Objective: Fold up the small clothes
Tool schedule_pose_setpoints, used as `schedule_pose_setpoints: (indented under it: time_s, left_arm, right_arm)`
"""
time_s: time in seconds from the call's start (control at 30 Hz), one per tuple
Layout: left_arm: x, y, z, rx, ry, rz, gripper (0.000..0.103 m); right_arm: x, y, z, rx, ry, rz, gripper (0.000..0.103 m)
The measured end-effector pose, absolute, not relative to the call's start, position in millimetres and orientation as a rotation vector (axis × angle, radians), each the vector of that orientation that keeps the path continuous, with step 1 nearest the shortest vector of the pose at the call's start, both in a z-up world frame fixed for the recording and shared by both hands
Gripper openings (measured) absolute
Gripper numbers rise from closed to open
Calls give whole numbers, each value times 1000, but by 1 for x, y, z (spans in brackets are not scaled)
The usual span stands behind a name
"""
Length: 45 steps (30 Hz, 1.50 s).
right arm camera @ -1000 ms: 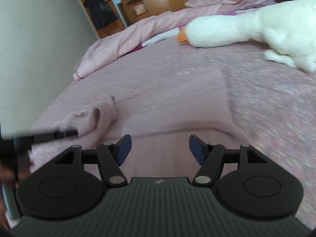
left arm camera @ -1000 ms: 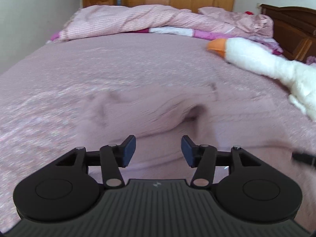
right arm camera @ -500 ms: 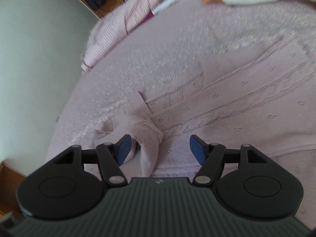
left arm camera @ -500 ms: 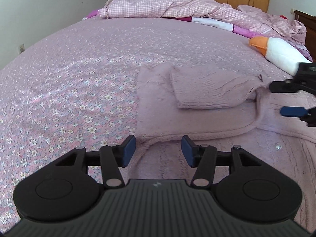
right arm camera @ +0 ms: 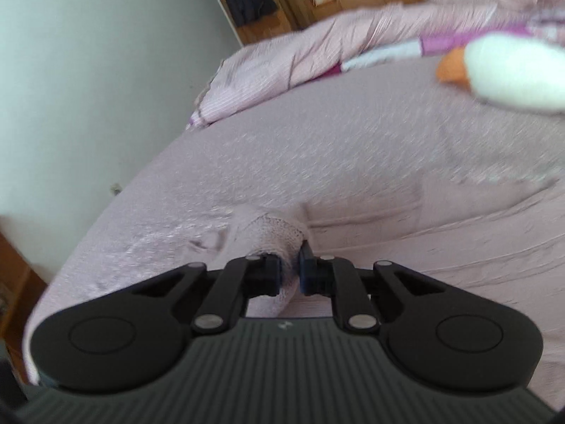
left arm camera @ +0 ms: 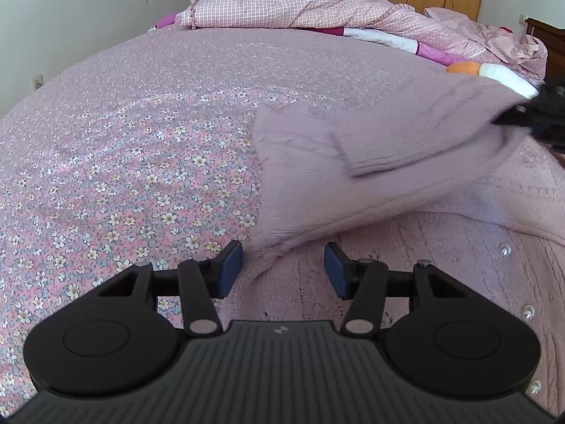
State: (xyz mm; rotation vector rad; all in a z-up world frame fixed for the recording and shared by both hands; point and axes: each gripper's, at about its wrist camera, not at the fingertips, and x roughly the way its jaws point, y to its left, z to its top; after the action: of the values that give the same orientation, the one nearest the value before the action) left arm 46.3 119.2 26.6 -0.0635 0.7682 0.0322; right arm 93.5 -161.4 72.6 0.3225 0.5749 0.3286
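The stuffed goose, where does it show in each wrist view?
Left wrist: the goose sits at the far right, behind the lifted sleeve.
Right wrist: the goose is at the upper right, blurred.
Shared landmark: the checked quilt at the bed's far end.

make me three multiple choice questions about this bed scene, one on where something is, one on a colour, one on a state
1. Where does the toy goose lie?
A. on the bed, beyond the sweater
B. on the floor
C. in the wardrobe

2. What colour is the sweater?
A. green
B. pale pink
C. black

3. What is the right claw doing?
A. hanging open over bare sheet
B. clamped on the sweater's sleeve
C. gripping the goose

Answers:
1. A, the goose's white body and orange beak rest on the bed past the knit.
2. B, the knit is pale pink, close to the sheet's colour.
3. B, its jaws are shut with a fold of sleeve between them, while the left claw stands open.
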Motion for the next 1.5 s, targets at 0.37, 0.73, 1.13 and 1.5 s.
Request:
schedule_pose_setpoints:
  time_s: [0.37, 0.73, 1.13, 1.5]
  left_arm:
    - [49, 120, 20, -82, 789, 43, 60]
    - [50, 118, 21, -81, 794, 52, 60]
    - [52, 119, 19, -83, 795, 47, 62]
    - [51, 117, 18, -70, 794, 51, 63]
  right_arm:
    - [76, -170, 32, 82, 648, 154, 43]
    - [70, -97, 55, -187, 555, 412, 47]
    - [91, -58, 25, -203, 647, 429, 33]
    - [70, -124, 73, -20, 481, 343, 11]
